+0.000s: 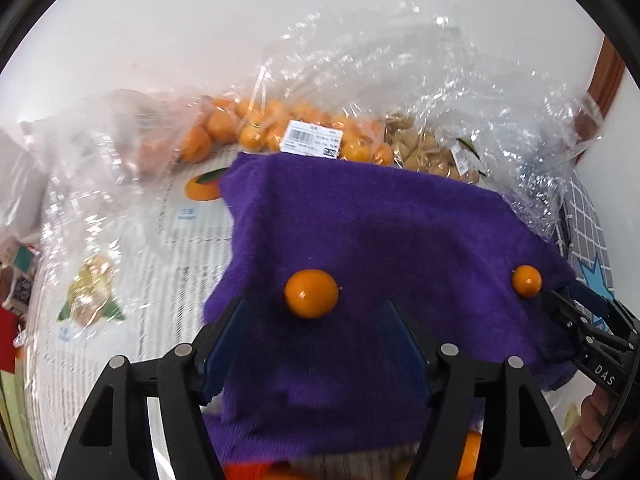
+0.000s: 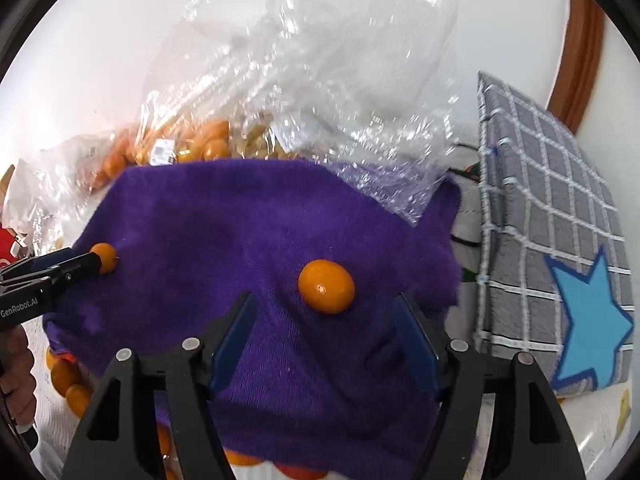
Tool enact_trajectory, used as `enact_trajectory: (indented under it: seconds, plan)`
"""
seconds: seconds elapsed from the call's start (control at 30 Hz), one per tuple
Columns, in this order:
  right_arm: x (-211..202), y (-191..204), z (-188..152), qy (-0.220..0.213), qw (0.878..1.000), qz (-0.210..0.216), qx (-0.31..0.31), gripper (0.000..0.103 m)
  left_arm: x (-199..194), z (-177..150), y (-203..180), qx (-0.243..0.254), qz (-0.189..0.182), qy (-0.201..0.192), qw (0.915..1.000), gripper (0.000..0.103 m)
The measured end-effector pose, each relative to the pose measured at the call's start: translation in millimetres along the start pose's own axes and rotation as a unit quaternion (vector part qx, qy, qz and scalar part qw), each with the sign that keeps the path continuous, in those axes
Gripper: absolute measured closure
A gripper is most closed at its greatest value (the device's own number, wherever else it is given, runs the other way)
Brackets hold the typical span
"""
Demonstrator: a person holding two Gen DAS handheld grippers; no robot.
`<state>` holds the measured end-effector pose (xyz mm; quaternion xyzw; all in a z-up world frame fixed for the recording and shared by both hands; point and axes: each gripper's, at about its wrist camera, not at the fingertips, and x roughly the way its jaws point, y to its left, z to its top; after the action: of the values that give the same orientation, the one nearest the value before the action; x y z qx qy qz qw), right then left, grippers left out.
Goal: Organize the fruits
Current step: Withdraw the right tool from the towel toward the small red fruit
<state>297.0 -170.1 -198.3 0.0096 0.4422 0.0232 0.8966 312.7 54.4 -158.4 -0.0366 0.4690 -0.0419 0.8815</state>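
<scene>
Left claw (image 1: 312, 308) stood spread, blue pads apart, nothing pinched; a small orange fruit (image 1: 311, 293) lay on the purple towel (image 1: 360, 232) just past the tips, between the two fingers' lines but free of both pads. Right claw (image 2: 322, 306) was spread too, empty; a second small orange fruit (image 2: 326, 286) sat on the same towel just ahead of its tips, touching neither pad. Each claw showed in the other's view at the towel's side edge, close by the other fruit. A person's hand (image 2: 16, 376) gripped the left handle. More orange fruit (image 2: 70, 384) peeked from under the towel's near edge. Right of the towel leaned a grey checked cushion (image 2: 560, 216) with a blue star. Beyond the towel's far edge lay crumpled clear plastic bags (image 1: 400, 72), one full of small oranges (image 1: 256, 128) with a barcode label (image 1: 311, 143), one with pale brown pieces (image 1: 424, 148), blurred. Printed paper (image 1: 120, 280) covered the table left of the towel. White wall (image 1: 200, 20) behind
</scene>
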Motion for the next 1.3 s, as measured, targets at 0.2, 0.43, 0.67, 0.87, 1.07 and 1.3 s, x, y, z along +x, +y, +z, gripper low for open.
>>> enact_trajectory:
  seconds: [0.2,0.43,0.67,0.87,1.07,1.3]
  plan:
    - [-41,-1,-13,-0.019,1.000,0.000,-0.005,0.033,-37,-18,3,-0.018,-0.005,-0.020,0.9996,0.035]
    - [-82,0,-38,-0.041,0.999,0.000,-0.004,0.033,-80,-56,8,-0.018,-0.001,-0.046,0.9988,0.035]
    - [-107,9,-64,-0.028,0.999,0.012,-0.016,0.033,-119,-90,13,-0.012,0.011,-0.078,0.9968,0.035]
    - [-116,14,-86,-0.002,1.000,0.024,-0.012,0.033,-132,-117,17,-0.016,0.018,-0.074,0.9970,0.035]
    - [-117,21,-108,-0.001,1.000,0.022,-0.019,0.033,-134,-136,19,-0.006,0.036,-0.068,0.9970,0.035]
    - [-110,33,-127,0.004,0.998,0.047,-0.037,0.036,-124,-152,38,-0.024,0.041,-0.043,0.9979,0.035]
